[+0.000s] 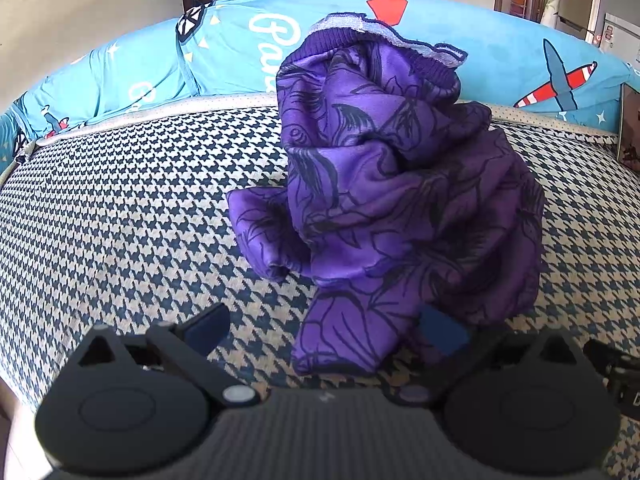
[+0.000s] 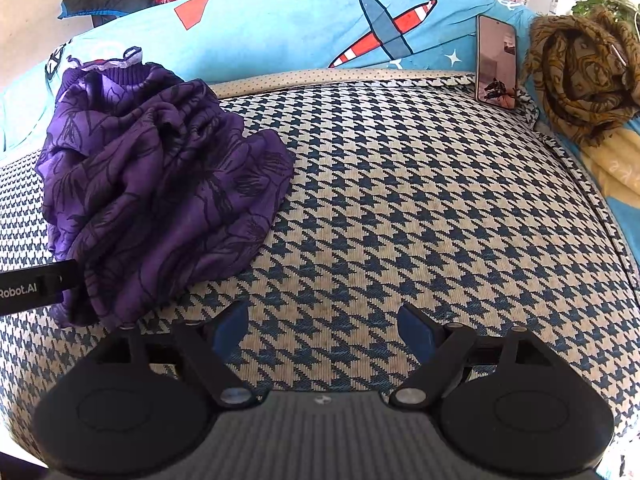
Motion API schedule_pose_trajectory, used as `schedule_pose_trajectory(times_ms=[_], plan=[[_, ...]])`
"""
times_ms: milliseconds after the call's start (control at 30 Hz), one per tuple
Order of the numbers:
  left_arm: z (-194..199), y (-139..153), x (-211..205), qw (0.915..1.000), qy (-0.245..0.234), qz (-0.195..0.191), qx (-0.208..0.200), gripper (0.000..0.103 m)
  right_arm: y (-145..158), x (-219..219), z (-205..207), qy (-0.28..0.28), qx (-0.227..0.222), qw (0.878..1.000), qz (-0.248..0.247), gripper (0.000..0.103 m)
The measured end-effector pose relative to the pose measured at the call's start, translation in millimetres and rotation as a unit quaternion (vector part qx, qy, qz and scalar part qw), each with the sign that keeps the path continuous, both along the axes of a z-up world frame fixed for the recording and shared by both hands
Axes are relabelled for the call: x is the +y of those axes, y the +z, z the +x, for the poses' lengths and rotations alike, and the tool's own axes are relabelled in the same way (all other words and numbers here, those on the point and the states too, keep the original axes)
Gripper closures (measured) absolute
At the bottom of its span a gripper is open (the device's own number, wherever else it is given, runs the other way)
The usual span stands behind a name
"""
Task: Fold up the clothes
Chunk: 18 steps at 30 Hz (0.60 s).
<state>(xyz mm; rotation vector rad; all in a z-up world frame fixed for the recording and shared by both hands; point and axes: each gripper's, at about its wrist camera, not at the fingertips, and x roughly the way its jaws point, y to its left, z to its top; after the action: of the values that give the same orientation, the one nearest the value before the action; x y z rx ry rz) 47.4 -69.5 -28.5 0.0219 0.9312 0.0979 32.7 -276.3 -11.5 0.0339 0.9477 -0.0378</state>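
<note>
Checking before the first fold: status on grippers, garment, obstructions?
Left gripper open, purple garment's edge between the jaws. Right gripper open, empty, over houndstooth cover. Garment crumpled, unfolded. Phone propped at far edge, clear.

houndstooth bed cover [image 2: 400, 208] under crumpled purple garment [image 2: 160, 176], propped phone [image 2: 496, 60]

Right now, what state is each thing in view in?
purple garment: crumpled in a heap, unfolded
left gripper: open, garment's edge between its fingers, ungripped
right gripper: open, empty, over bare cover
phone: propped upright, screen reflecting
brown scarf: bunched, unfolded
</note>
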Motion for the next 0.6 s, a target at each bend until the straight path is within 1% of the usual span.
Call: schedule_pose_trajectory(times_ms=[600], plan=[[1.4,-0.4,-2.8,1.0000,-0.001,0.001,0.002,0.000,-0.3,0.6,0.3,-0.002,0.001,1.000,-0.003,0.021]])
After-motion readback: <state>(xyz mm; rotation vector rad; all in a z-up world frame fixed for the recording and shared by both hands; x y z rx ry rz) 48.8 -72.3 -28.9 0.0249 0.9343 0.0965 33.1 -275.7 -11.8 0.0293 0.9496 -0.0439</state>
